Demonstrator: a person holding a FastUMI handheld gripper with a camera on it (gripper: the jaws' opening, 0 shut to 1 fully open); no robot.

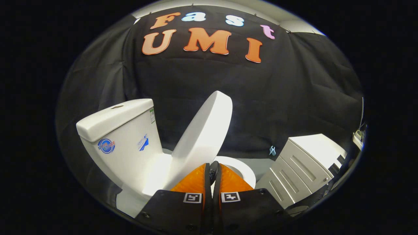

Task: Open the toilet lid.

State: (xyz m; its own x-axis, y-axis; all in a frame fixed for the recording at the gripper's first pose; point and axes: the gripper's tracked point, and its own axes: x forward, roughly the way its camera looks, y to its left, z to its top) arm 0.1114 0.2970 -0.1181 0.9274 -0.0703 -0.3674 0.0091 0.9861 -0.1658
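Gripper view: we hold the gripper [213, 174] clenched, fingers pressed together, nothing between, against the half-raised toilet lid [203, 137]; we should push steadily toward the tank [122, 130].

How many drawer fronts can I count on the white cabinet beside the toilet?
3 on the cabinet, stacked: top, middle, bottom. Others may be hidden. The gripper looks shut beside the raised toilet lid.

Black cloth wall [209, 98] behind; white drawer cabinet [307, 169] at right; grey floor [261, 166]; ceiling pale.
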